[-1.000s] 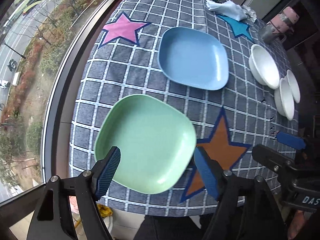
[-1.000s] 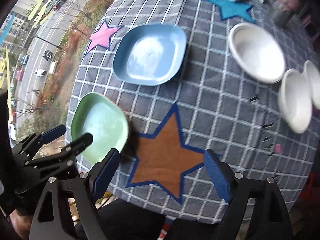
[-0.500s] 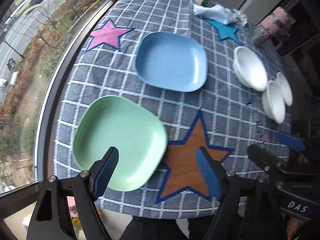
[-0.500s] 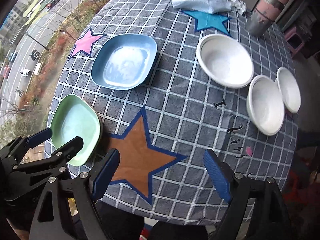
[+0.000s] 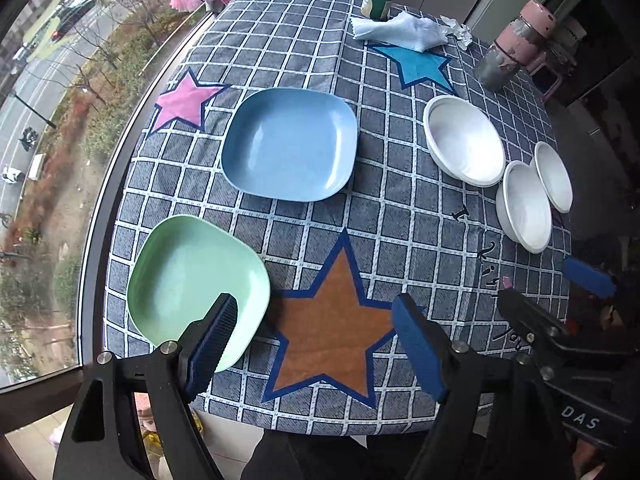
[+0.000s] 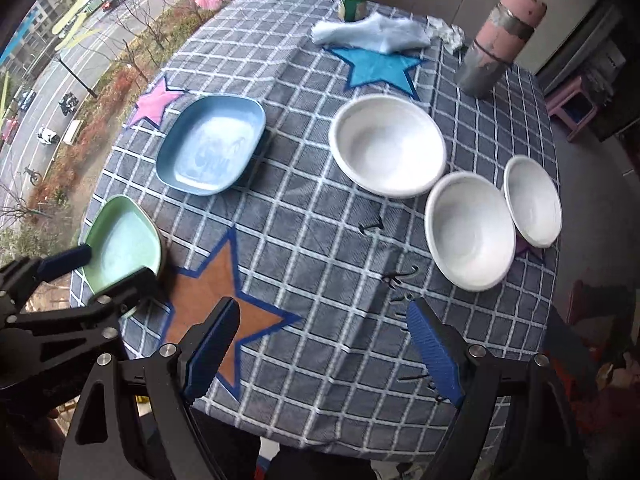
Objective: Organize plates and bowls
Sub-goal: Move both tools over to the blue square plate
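Below left tongs (image 5: 314, 344), spread wide and empty: green plate (image 5: 188, 276) under left finger; right tongs (image 6: 324, 350) likewise empty

Both tongs, left (image 5: 316, 340) and right (image 6: 324, 348), have lifted away from the table, bringing more of it into view.

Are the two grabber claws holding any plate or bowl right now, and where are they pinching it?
No, nothing is held. The left gripper and the right gripper both hang open above the tablecloth, with nothing between their pads.
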The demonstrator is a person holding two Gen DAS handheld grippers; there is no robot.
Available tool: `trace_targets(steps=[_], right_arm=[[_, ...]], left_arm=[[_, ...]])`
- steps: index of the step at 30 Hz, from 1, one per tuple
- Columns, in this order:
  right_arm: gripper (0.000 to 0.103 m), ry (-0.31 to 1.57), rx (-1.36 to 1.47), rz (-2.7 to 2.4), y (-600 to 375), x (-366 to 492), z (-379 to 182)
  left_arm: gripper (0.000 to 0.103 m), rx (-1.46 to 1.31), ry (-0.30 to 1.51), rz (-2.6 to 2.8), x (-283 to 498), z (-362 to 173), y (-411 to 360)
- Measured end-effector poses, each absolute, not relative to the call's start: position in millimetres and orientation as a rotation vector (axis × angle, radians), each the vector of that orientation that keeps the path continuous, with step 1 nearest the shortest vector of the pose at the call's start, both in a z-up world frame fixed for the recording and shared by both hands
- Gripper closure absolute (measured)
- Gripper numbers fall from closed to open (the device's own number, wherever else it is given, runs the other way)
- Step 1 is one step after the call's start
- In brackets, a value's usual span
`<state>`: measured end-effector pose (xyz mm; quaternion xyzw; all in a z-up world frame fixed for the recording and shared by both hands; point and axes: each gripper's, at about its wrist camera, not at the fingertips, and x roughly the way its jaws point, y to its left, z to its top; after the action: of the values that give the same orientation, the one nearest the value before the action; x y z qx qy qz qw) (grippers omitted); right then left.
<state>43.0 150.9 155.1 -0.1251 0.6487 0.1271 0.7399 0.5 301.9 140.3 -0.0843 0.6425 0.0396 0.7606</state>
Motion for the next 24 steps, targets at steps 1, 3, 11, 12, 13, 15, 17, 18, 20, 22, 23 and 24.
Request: trace_targets(steps=[1, 3, 11, 12, 13, 15, 17, 18, 20, 22, 23, 24], right_arm=[[0.016, 1.429, -0.274, 0.285, 146, 45, 155], [0.016, 1.423, -0.270, 0.302, 140, 47, 158], [0.016, 1.409, -0.251, 0.373, 124, 41, 158], [0.016, 1.423, -0.242, 0.382, 123, 39, 155], [0.016, 1.451, -0.229, 0.396, 122, 34, 147], [0.016, 1.488, -0.223, 0.410, 124, 30, 136], [0.016, 1.506, -0.228, 0.415, 127, 27, 130], [0.016, 1.512, -0.229, 0.419, 130, 27, 128], [0.016, 1.500, -0.222, 0.420, 133, 29, 130], [0.016, 1.480, -0.204, 0.407, 138, 38, 134], [0.016, 1.477, -0.192, 0.390, 141, 44, 136], [0.016, 1.478, -0.177, 0.380, 143, 48, 137]], left_arm=[[0.021, -0.184, 1.395, 0.090, 1, 142, 299], [0.021, -0.184, 1.384, 0.103, 2, 148, 294], [0.021, -0.180, 1.414, 0.177, -18, 147, 278], [0.021, -0.177, 1.421, 0.191, -23, 145, 277], [0.021, -0.178, 1.429, 0.203, -30, 143, 278], [0.021, -0.196, 1.438, 0.213, -39, 140, 283], [0.021, -0.209, 1.436, 0.233, -40, 140, 291], [0.021, -0.218, 1.432, 0.243, -38, 140, 296], [0.021, -0.220, 1.425, 0.243, -29, 140, 305], [0.021, -0.206, 1.431, 0.222, -18, 139, 311], [0.021, -0.203, 1.426, 0.208, -12, 140, 315], [0.021, -0.200, 1.410, 0.196, -4, 143, 321]])
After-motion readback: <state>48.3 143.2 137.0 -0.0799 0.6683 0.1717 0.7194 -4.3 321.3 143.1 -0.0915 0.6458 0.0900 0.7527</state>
